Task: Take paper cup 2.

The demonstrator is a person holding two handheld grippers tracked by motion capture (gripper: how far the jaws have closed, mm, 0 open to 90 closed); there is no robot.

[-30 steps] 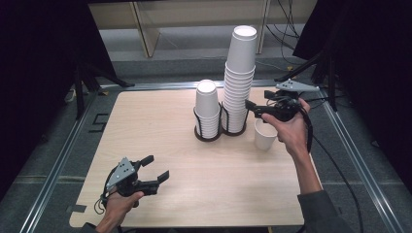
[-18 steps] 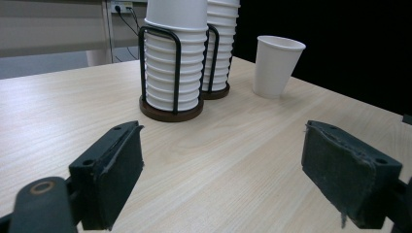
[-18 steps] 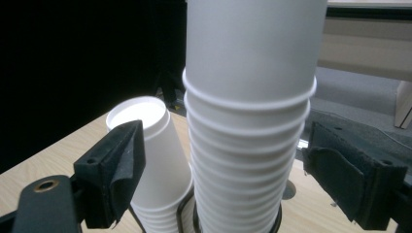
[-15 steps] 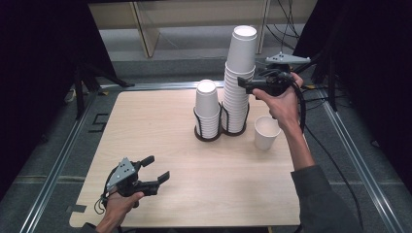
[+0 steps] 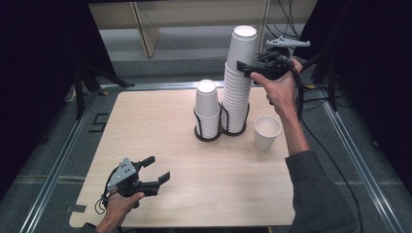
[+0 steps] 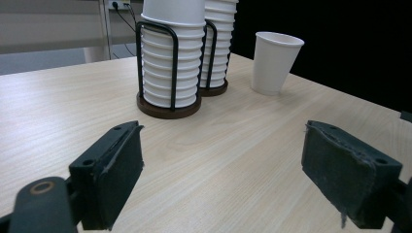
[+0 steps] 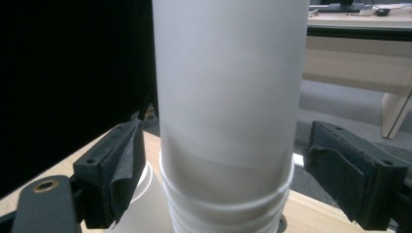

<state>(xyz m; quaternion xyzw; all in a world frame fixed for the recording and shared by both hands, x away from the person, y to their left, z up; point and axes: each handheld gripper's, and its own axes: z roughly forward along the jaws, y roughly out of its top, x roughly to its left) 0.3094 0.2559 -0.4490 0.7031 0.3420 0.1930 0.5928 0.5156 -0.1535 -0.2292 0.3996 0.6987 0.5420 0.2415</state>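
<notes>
Straddling top cup (image 7: 226, 82) of tall stack (image 5: 238, 87), your right gripper (image 5: 247, 69) has jaws spread, ready to pinch. Left gripper (image 5: 156, 169) idle, jaws spread, over table (image 5: 155, 121).

A pale wooden table (image 5: 160, 121) is framed by metal rails (image 5: 53, 160) on a grey floor.

A short stack of white paper cups (image 5: 207, 104) is held upright in a black wire holder (image 5: 209, 136) near the table's middle. A single white cup (image 5: 266, 132) is stood upright well to its right, apart from it. Light wooden furniture (image 5: 145, 24) and dark cables (image 5: 286, 14) are seen beyond the far edge.
</notes>
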